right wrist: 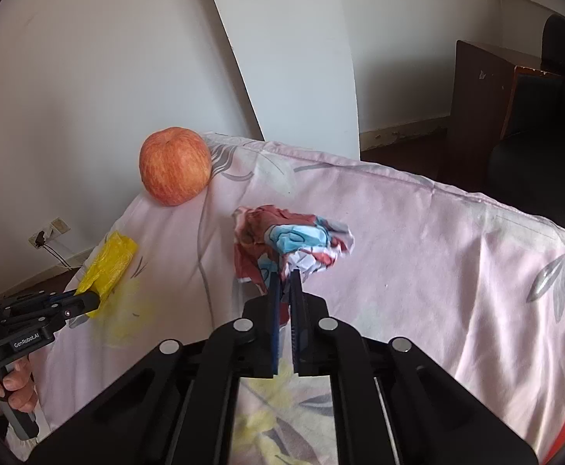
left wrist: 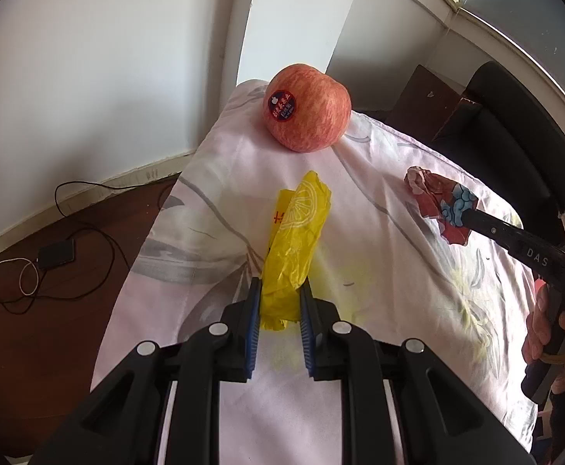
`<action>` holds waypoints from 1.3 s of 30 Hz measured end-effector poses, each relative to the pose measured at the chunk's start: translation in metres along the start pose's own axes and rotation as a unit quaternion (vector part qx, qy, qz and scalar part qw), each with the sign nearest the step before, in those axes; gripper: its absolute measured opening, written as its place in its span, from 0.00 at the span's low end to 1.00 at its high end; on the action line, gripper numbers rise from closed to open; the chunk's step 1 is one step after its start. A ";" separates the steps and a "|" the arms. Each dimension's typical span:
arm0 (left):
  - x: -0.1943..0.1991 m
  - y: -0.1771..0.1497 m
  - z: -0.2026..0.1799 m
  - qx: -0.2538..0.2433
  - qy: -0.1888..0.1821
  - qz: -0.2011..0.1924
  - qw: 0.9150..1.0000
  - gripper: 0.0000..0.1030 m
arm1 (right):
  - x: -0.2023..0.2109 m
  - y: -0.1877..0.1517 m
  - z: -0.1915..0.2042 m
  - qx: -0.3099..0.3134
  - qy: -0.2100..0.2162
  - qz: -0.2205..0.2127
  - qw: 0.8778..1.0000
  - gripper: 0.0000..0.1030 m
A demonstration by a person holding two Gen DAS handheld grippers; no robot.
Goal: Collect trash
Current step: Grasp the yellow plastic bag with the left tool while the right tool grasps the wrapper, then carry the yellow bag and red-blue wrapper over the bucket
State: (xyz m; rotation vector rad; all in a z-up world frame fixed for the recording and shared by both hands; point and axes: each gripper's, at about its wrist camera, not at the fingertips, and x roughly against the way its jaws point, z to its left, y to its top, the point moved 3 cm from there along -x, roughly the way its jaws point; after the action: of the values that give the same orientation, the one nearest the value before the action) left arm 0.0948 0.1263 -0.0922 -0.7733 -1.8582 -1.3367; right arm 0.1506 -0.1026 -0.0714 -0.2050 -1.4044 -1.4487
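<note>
A crumpled yellow plastic wrapper (left wrist: 296, 240) lies on the pink flowered cloth (left wrist: 379, 178), and my left gripper (left wrist: 280, 286) is shut on its near end. The same yellow wrapper (right wrist: 108, 265) appears at the left of the right wrist view, in the left gripper (right wrist: 85, 302). A crumpled red, blue and white paper ball (right wrist: 290, 242) rests mid-cloth, and my right gripper (right wrist: 286, 279) is shut on its near edge. From the left wrist view the paper ball (left wrist: 431, 193) is pinched at the right gripper (left wrist: 466, 219).
A red apple (left wrist: 307, 108), also seen as the apple (right wrist: 174, 166), sits at the far left corner of the cloth. Cables and a dark adapter (left wrist: 55, 254) lie on the wooden floor to the left. A dark cabinet (right wrist: 479, 100) and black chair (right wrist: 545, 124) stand beyond the far edge.
</note>
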 end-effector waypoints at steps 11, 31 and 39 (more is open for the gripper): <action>0.021 -0.003 -0.034 -0.029 -0.023 -0.015 0.999 0.17 | 0.069 -0.031 0.014 -0.032 -0.013 -0.042 0.998 0.03; 0.029 -0.029 -0.143 -0.087 -0.042 -0.009 0.995 0.17 | 0.146 -0.090 -0.007 -0.095 -0.115 -0.084 0.985 0.03; 0.029 -0.039 -0.180 -0.117 -0.046 -0.008 0.992 0.17 | 0.171 -0.104 -0.026 -0.110 -0.149 -0.103 0.977 0.03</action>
State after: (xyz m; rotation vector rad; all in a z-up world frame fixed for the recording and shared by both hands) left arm 0.0834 -0.0545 -0.0504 -0.9540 -1.8011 -1.5719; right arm 0.0138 -0.2421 -0.0198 -0.4436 -1.5379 -1.8047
